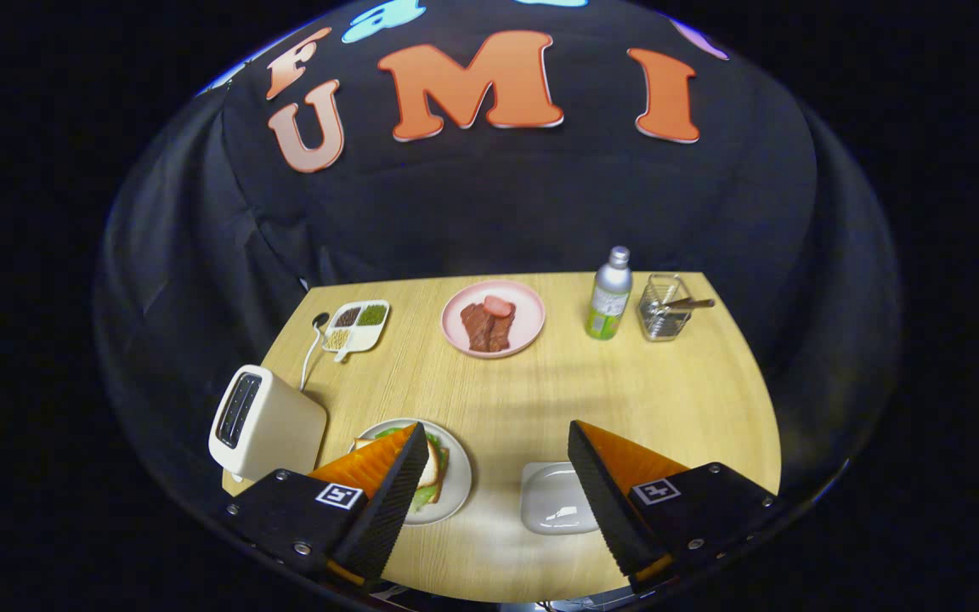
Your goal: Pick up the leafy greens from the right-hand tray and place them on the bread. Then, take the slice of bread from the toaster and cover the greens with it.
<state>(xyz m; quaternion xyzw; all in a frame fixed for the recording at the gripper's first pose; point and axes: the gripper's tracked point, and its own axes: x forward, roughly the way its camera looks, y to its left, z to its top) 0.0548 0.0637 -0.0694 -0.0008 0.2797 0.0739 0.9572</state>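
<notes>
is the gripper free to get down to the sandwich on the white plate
Probably yes: the gripper is open and holds nothing, and the sandwich lies just ahead by one finger, on the white plate, with nothing over it. The toaster stands beside.

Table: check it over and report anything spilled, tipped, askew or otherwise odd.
Nothing stands out. The toaster, bottle and wire basket stand upright, the meat sits on the pink plate, and the sandwich rests on its white plate. The white tray lies flat. The gripper is open above the table.
</notes>
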